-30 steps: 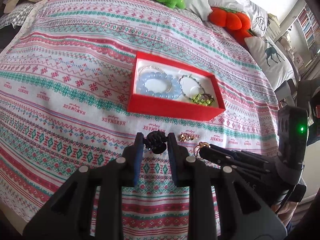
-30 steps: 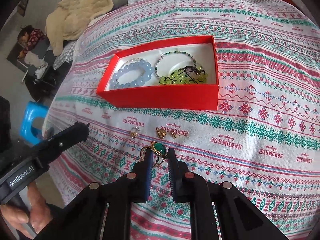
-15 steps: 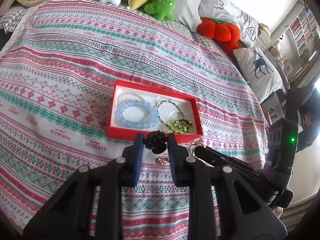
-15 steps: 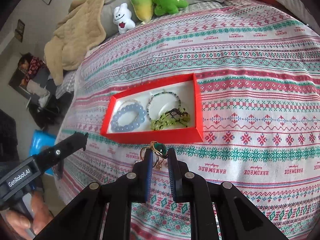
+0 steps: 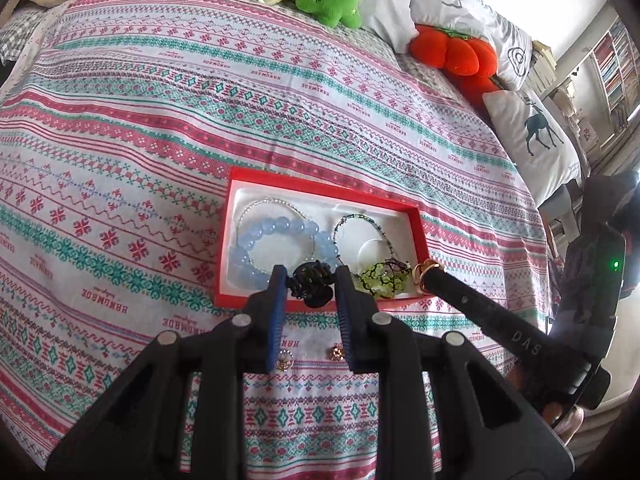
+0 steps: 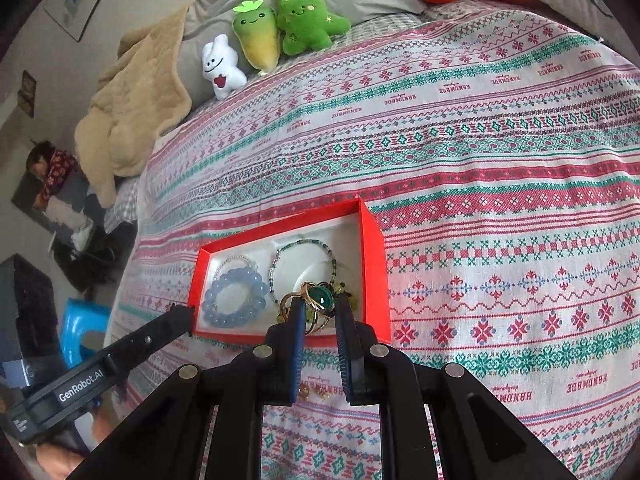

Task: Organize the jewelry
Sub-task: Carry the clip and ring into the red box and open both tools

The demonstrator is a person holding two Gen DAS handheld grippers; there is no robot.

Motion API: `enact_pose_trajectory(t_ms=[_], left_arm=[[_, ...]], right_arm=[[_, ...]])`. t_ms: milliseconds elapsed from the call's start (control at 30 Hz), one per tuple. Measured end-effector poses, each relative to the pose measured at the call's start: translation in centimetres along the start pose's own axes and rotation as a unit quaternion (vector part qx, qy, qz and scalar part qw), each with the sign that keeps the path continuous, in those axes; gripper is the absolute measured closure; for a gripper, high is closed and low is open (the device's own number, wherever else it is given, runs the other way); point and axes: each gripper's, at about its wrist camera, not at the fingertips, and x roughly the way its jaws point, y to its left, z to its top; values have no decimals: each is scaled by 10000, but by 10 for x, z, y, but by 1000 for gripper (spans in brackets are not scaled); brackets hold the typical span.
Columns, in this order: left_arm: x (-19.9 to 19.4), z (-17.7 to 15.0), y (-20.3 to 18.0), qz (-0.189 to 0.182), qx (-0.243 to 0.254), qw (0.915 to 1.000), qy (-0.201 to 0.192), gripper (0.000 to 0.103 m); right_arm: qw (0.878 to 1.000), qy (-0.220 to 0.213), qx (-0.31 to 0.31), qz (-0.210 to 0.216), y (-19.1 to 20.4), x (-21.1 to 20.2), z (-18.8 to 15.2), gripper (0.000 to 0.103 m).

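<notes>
My left gripper (image 5: 310,278) is shut on a black claw hair clip (image 5: 311,289), which hangs over the front wall of the red jewelry box (image 5: 320,179). In the box lie a blue bead bracelet (image 5: 280,236), a thin dark bead bracelet (image 5: 360,222) and a green bead bracelet (image 5: 384,280). My right gripper (image 6: 318,306) is shut on a gold ring with a green stone (image 6: 321,299), above the box's (image 6: 374,248) near right corner. Small gold earrings (image 5: 336,354) lie on the bedspread in front of the box.
The box sits on a patterned bedspread (image 6: 500,160). Plush toys (image 6: 280,28), pillows (image 5: 532,136) and a beige blanket (image 6: 128,112) line the far side of the bed. A blue stool (image 6: 82,332) stands beside the bed's left edge.
Both grippers have moved forward from the bare bedspread to the box's front edge, each carrying its item. The earrings now lie behind the fingertips.
</notes>
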Motion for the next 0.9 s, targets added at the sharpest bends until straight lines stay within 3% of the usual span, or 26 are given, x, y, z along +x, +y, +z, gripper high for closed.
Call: enact_pose_trajectory(t_ms=[400,800,900], left_arm=[[15,6,5,23,-57,9999,85,77],[2,5,11,8,-19,10000,-63,77],[1,4,14,33,-41,10000,-71,77]], right_arm=[[9998,124,-141,7,8,23,6,87],[9999,-115,-49,11,3,4,7,86],[9998,-149,-104,-11,5,-1,4,81]])
